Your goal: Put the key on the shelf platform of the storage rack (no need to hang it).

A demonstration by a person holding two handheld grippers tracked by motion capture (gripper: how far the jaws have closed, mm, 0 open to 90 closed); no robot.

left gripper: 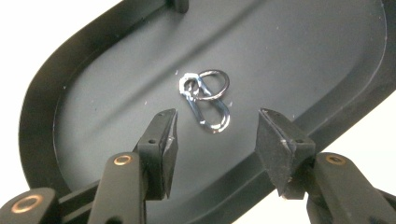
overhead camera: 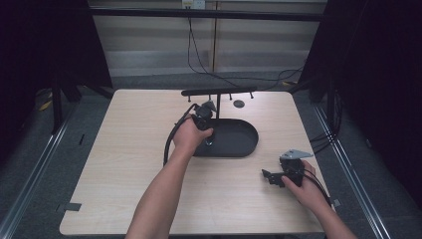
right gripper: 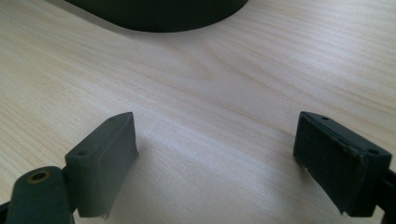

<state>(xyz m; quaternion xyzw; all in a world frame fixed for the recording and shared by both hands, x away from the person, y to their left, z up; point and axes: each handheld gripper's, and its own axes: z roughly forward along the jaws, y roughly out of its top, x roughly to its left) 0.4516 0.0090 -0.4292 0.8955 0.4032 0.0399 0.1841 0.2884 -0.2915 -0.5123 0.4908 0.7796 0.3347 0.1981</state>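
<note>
Surface: pale wood-grain square table stood on a grey floor between dark curtains; a black T-shaped stand rose at its far edge.
Tray: black oval plastic tray lay near the middle of the table, toward the far edge.
Workpiece: silver metal carabiner clip with a round key ring lay flat on the tray floor, near its centre, touching neither pad.
Left gripper: left gripper hung over the tray, jaws apart and empty, the clip just beyond the fingertips.
Right gripper: right gripper rested near the table's right edge, jaws wide and empty.
Procedure: judged best to lower squarely, straddle the clip's long body, avoid the loose ring, then close gently.
Risk: thin metal could slide on the smooth tray.
</note>
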